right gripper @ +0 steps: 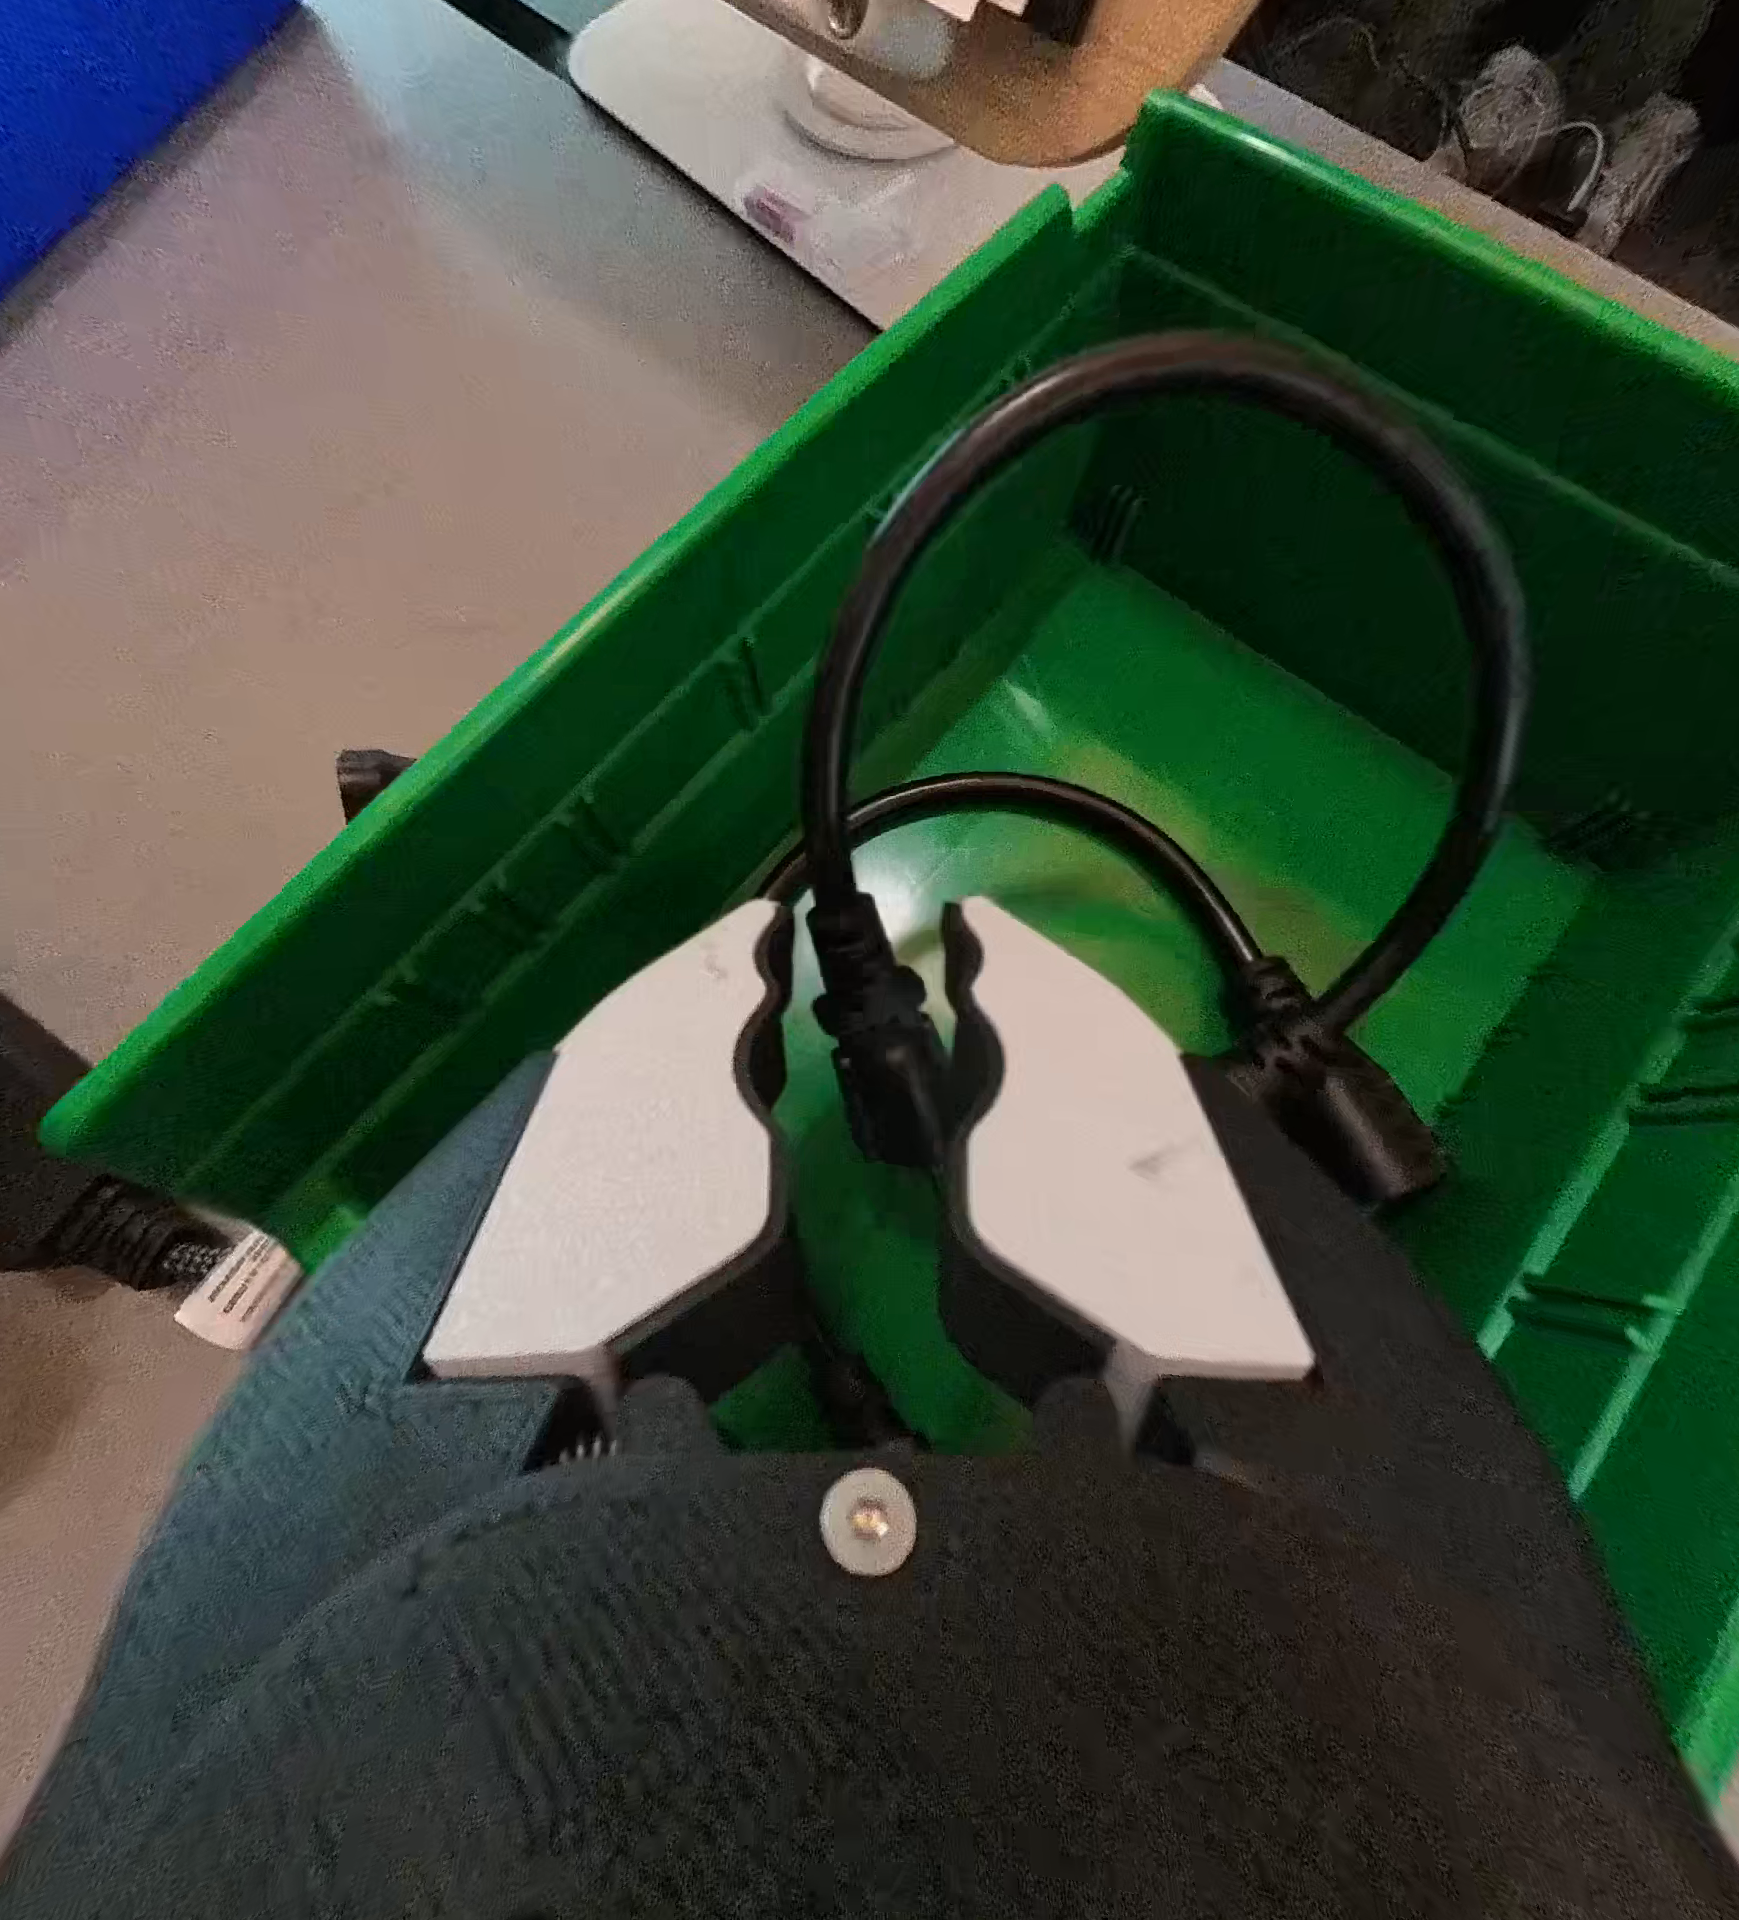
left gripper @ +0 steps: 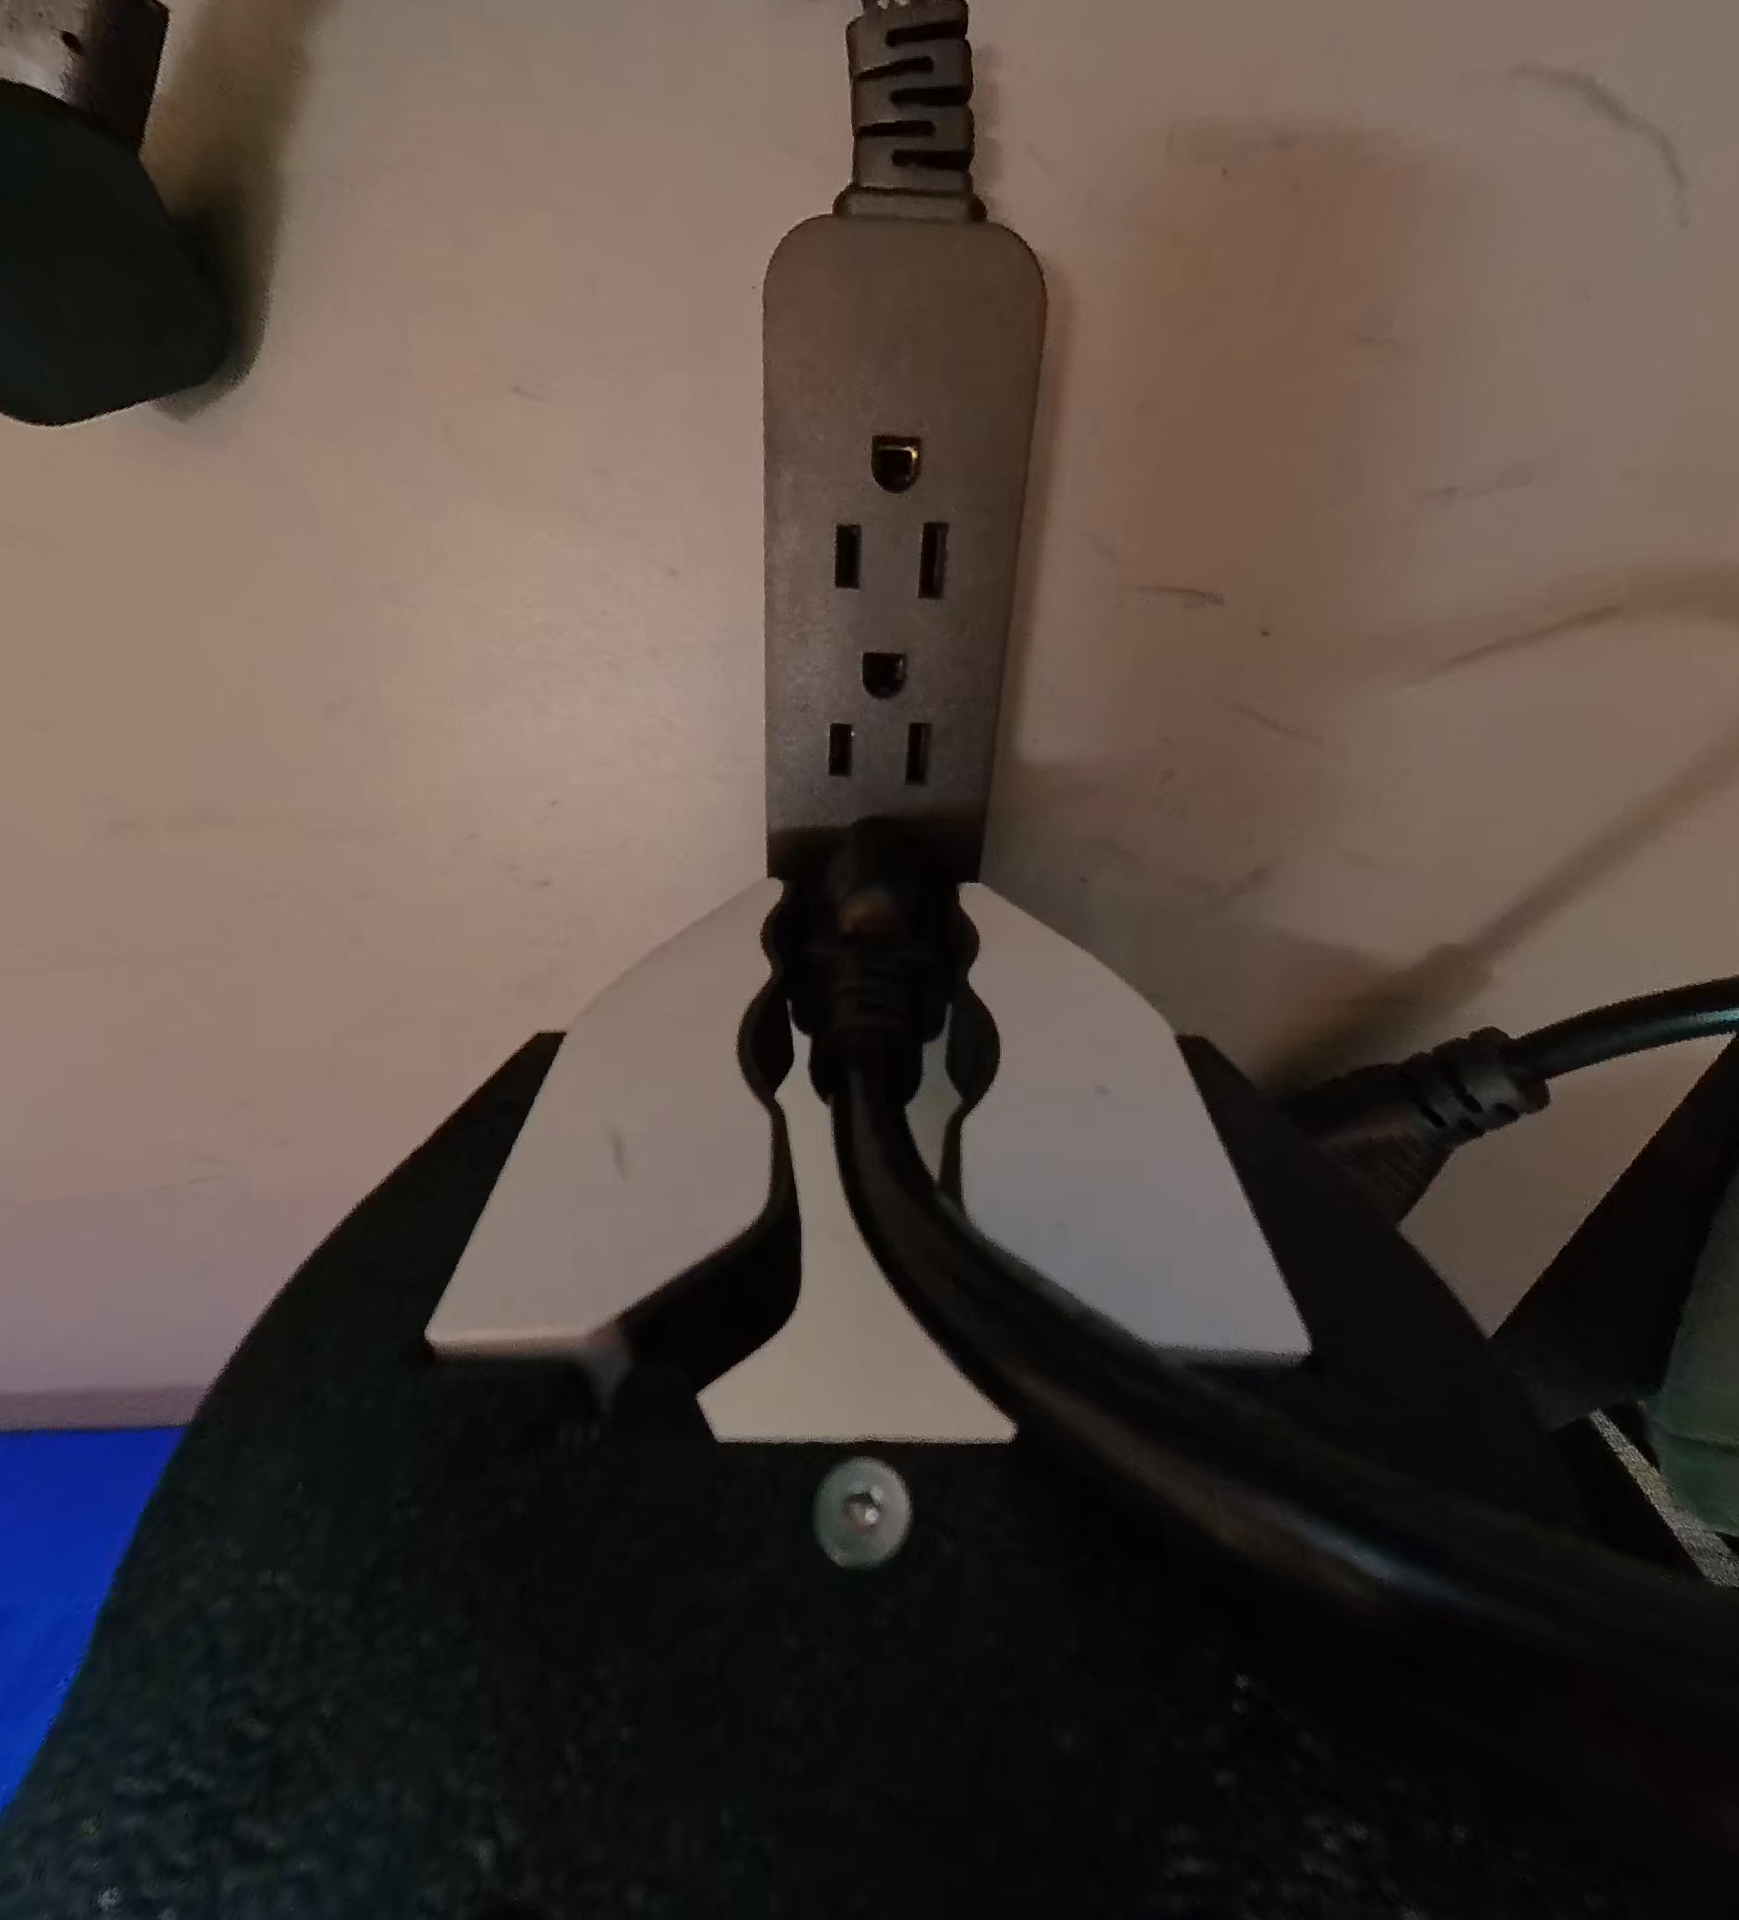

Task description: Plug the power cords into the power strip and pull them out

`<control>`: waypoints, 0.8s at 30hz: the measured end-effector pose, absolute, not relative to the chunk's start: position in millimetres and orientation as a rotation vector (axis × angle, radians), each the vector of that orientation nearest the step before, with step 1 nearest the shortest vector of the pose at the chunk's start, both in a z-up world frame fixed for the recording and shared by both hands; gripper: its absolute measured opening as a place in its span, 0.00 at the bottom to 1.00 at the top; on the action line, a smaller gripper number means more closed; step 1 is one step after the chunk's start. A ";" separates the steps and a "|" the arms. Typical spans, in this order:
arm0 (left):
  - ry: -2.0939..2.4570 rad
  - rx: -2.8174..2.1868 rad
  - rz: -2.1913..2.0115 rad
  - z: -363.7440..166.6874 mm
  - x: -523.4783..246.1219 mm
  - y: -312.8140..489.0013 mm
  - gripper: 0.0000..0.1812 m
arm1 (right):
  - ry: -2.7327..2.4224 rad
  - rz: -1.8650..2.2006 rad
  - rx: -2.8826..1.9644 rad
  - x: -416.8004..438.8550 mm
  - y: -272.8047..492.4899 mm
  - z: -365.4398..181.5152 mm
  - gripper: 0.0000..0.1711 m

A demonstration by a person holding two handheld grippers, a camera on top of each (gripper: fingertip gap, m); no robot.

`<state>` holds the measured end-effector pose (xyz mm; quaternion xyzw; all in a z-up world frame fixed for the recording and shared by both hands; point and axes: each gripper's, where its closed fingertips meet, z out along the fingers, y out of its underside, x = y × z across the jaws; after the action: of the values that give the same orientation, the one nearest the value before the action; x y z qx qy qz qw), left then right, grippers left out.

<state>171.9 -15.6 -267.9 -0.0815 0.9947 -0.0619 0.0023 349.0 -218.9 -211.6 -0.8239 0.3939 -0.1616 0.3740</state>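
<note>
Beige tabletop (left gripper: 325,727): left gripper (left gripper: 870,914) clamps a black moulded plug (left gripper: 870,935) at the grey three-outlet power strip's (left gripper: 901,520) six-o'clock end, aligned for its nearest socket. Right gripper (right gripper: 865,925), jaws apart, straddles a black cord connector (right gripper: 880,1049) over the green plastic bin (right gripper: 1467,364).

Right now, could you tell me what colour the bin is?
Bright green bin, seen best in the right wrist view.

Pale beige tabletop (left gripper: 325,727), scuffed with faint dark marks and streaks, lit warmly from above with soft shadows falling to the right. Bright blue surface (left gripper: 3,1621) beyond the near table edge, seen again at the far left corner (right gripper: 34,135) in the right wrist view. Grey-beige tabletop (right gripper: 252,499) there, with a white flat stand base (right gripper: 740,135) at the back. Dim, cluttered area (right gripper: 1571,125) past the far edge, too dark to make out
</note>
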 end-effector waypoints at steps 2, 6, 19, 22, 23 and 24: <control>3.121 -0.254 -0.194 -267.8 171.9 -15.6 0.14 | 0.999 -0.412 -2.088 342.4 -217.0 -205.0 0.23; 3.122 -0.249 -0.203 -267.8 172.2 -15.6 0.14 | 0.764 -0.453 -1.978 299.7 -191.4 -168.6 0.29; 3.100 -0.224 -0.554 -265.6 164.8 -16.6 0.20 | 0.206 -0.210 -2.078 172.2 -49.6 -220.6 0.25; 2.986 -0.214 -0.668 -267.2 169.5 -10.7 0.21 | 0.160 -0.207 -2.087 169.8 -35.2 -225.2 0.25; 2.952 -0.199 -0.725 -267.6 169.3 -10.7 0.22 | 0.141 -0.200 -2.082 167.6 -30.8 -224.7 0.25; 2.927 -0.194 -0.784 -268.2 168.5 -11.3 0.22 | 0.120 -0.194 -2.073 165.0 -26.8 -223.4 0.25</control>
<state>168.5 -11.3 -268.2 -0.0637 0.9627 -0.2578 0.0524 165.0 -26.8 -223.4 -0.8586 0.0496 -0.0804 0.5039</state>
